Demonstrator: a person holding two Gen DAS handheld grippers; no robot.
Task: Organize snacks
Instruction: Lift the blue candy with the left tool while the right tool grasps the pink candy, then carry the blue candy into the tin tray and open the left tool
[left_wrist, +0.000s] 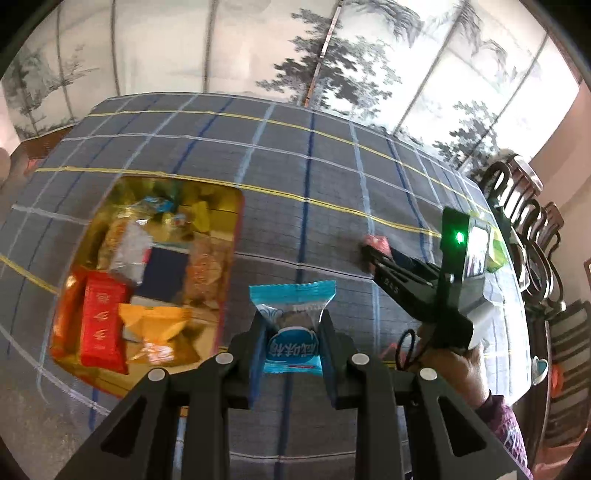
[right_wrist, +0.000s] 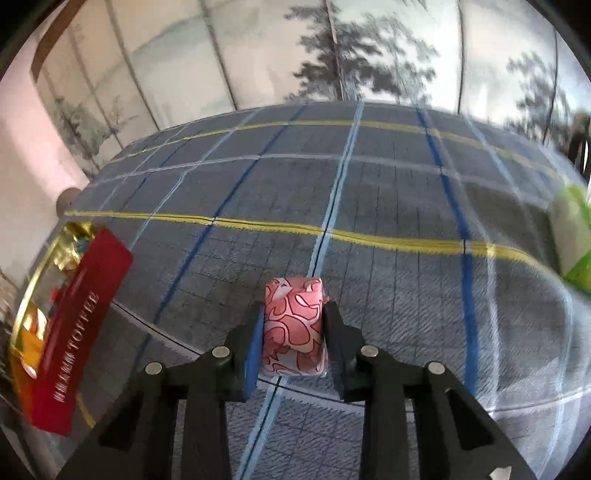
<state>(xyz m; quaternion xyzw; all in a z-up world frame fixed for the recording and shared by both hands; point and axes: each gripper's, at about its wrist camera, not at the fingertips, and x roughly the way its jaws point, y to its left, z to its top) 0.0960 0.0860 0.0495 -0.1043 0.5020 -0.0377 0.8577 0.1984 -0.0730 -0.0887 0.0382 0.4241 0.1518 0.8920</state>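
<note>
My left gripper (left_wrist: 291, 328) is shut on a blue and white snack packet (left_wrist: 291, 328) and holds it above the plaid tablecloth (left_wrist: 295, 166), to the right of a gold tin (left_wrist: 231, 236) full of wrapped snacks. My right gripper (right_wrist: 293, 332) is shut on a pink patterned candy (right_wrist: 293, 328) over the cloth. In the left wrist view the right gripper (left_wrist: 373, 254) shows at the right with the pink candy (left_wrist: 376, 244) at its tip. The gold tin (right_wrist: 22, 306) sits at the far left of the right wrist view, with its red toffee side (right_wrist: 79, 328) facing me.
A green packet (right_wrist: 576, 240) lies on the cloth at the right edge, also behind the right gripper in the left wrist view (left_wrist: 496, 254). Dark wooden chairs (left_wrist: 524, 221) stand along the table's right side. A painted screen wall (left_wrist: 332, 48) is behind the table.
</note>
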